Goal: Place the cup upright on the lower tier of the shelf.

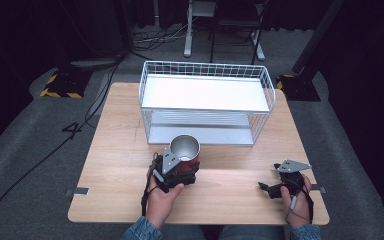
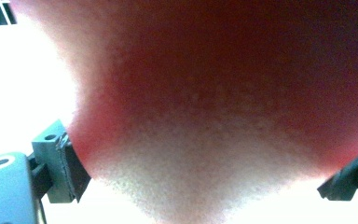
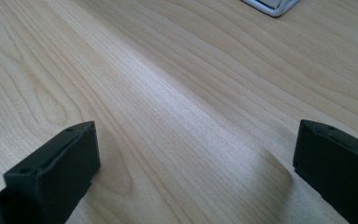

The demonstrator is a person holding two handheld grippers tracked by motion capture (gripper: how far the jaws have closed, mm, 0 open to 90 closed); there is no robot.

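Left gripper view was taken up by the red wall of the cup [image 2: 223, 107], pressed close between the two jaws, one at each lower corner, so the cup was judged to be clamped by the left gripper [image 2: 200, 186]. Seen from the high view, the cup [image 1: 185, 151] stood upright on the bench [image 1: 110, 150], open metal mouth upward, just in front of the white wire rack [image 1: 206, 102] and held at its near side by the left gripper [image 1: 176, 169]. The step in hand was taken to be the carrying of the cup toward the rack. For that to be done well, the cup should be kept level and raised straight before any forward travel (the rack's lower front rail stood close behind it). The right gripper [image 1: 280, 187] rested well apart at the bench's right; in the right gripper view its jaws stood wide apart over bare wood, with nothing between them.
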